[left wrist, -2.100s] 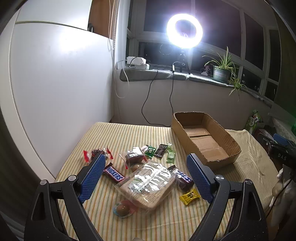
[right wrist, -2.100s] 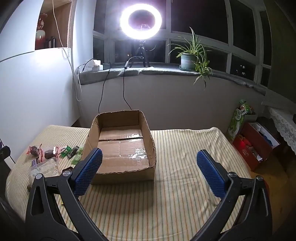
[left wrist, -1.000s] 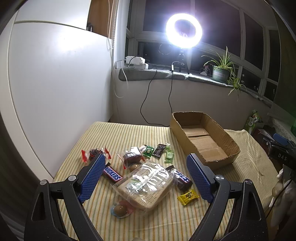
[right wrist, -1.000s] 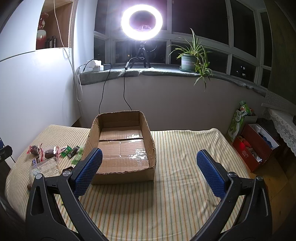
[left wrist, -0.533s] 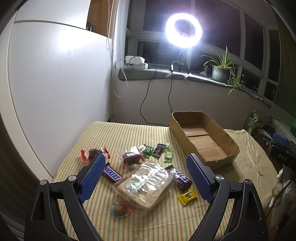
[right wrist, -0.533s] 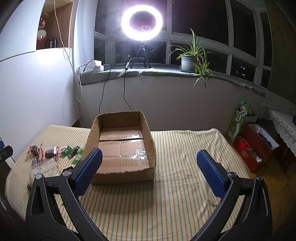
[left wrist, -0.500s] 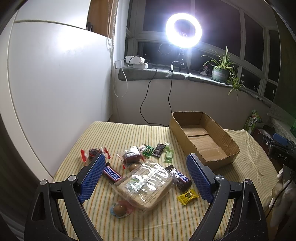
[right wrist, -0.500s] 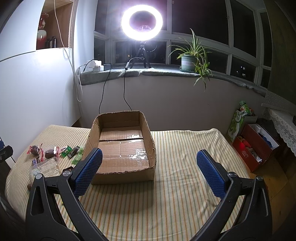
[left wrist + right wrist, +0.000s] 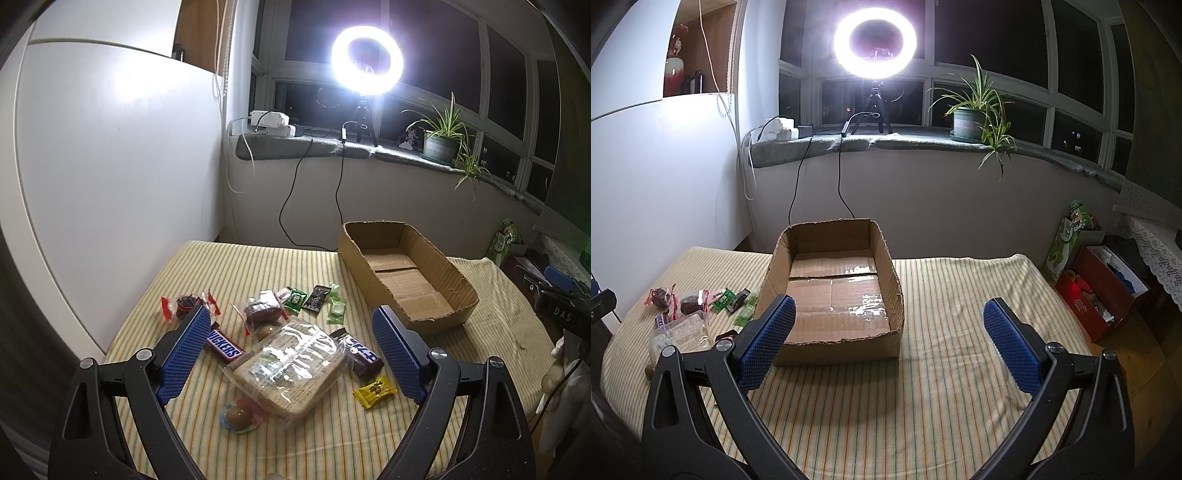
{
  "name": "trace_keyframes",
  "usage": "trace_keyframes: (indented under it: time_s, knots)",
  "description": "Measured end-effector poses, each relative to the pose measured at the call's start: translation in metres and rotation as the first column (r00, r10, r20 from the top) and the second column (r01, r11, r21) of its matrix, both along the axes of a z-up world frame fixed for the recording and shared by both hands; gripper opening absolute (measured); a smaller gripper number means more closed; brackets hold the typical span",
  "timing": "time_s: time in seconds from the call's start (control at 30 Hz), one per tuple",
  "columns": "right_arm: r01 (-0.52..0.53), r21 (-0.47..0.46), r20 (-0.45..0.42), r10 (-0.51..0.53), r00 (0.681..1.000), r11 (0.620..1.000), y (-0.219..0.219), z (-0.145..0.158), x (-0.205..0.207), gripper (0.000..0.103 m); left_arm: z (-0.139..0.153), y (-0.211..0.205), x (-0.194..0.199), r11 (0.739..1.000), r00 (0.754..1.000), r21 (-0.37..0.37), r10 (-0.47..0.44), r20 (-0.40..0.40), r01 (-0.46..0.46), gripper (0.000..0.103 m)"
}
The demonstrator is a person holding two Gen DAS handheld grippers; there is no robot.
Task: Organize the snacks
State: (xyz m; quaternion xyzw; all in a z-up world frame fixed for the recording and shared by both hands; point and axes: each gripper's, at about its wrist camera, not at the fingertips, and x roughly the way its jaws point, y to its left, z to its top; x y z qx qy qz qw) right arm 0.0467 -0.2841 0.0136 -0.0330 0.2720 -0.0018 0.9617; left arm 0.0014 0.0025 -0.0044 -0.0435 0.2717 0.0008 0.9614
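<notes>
Left claw hovers level, fingers spread wide, over the bagged bread at lower centre. Right claw, equally spread and empty, faces the cardboard box mid-frame.

Striped table — snacks; cardboard box.

Matt corrugated cardboard box (glossy tape inside), striped cloth table cover, crinkly glossy plastic bread bag

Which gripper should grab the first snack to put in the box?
Probably the left gripper. Its open jaws hang right over the bagged bread and candy. The right gripper, also open, faces the empty cardboard box, with the snacks off to its side.
</notes>
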Motion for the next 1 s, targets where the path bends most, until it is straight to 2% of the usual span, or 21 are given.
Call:
trace_keyframes:
  time_s: [0.3, 0.5, 0.6, 0.77, 1.0]
  knots:
    - [-0.017, -0.004, -0.016, 0.017, 1.0, 1.0, 0.007, -0.004, 0.002, 0.103, -0.007, 0.007, 0.001, 1.0, 1.0, -0.029, 0.0, -0.022, -0.001, 0.09]
    - [-0.134, 0.074, -0.053, 0.138, 0.989, 0.988, 0.016, -0.011, 0.004, 0.103, -0.024, 0.022, 0.003, 0.994, 0.997, -0.108, -0.006, -0.077, -0.003, 0.09]
    - [-0.225, 0.133, -0.089, 0.237, 0.967, 0.965, 0.026, -0.02, 0.005, 0.103, -0.035, 0.03, 0.005, 0.988, 0.994, -0.153, -0.012, -0.11, -0.005, 0.09]
    - [-0.367, 0.227, -0.148, 0.405, 0.902, 0.902, 0.053, -0.04, 0.006, 0.103, -0.05, 0.041, 0.008, 0.973, 0.988, -0.229, -0.027, -0.155, -0.01, 0.09]
    - [-0.451, 0.355, -0.234, 0.545, 0.805, 0.819, 0.093, -0.072, 0.004, 0.103, -0.067, 0.056, 0.033, 0.96, 0.972, -0.278, -0.085, -0.221, 0.021, 0.087]
